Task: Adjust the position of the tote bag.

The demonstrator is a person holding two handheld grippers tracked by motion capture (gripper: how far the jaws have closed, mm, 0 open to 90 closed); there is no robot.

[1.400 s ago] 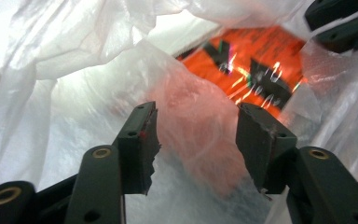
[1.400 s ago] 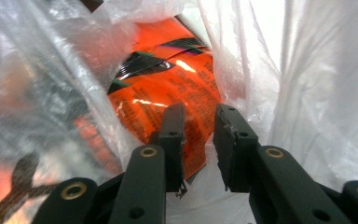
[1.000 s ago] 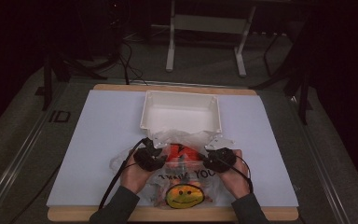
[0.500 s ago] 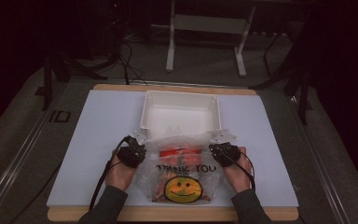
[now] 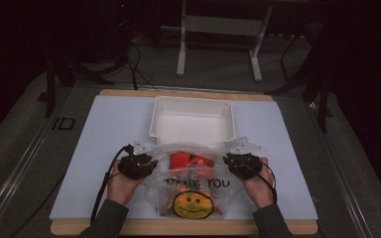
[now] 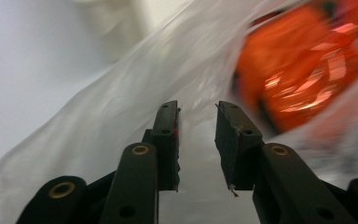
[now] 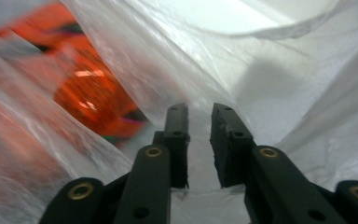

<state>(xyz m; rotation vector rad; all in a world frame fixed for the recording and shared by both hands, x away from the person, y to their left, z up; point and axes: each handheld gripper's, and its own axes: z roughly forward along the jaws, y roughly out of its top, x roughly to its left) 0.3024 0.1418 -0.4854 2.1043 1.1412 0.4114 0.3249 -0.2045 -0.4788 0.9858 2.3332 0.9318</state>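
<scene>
While both hands are working at the near table edge, the left gripper and right gripper are flanking the clear plastic bag. Each gripper's jaws have just been opening, standing slightly apart with bag film between, not pinching. An orange packet is lying inside; a white tray is sitting just beyond.

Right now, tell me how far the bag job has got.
Done: the orange packet lies inside the plastic bag, in front of the white tray. In hand: the left claw and right claw sit at the bag's two sides, jaws just reopened with film between them, not pinched. Left: by my guess, getting a grip on the film again; what follows is not clear.
</scene>
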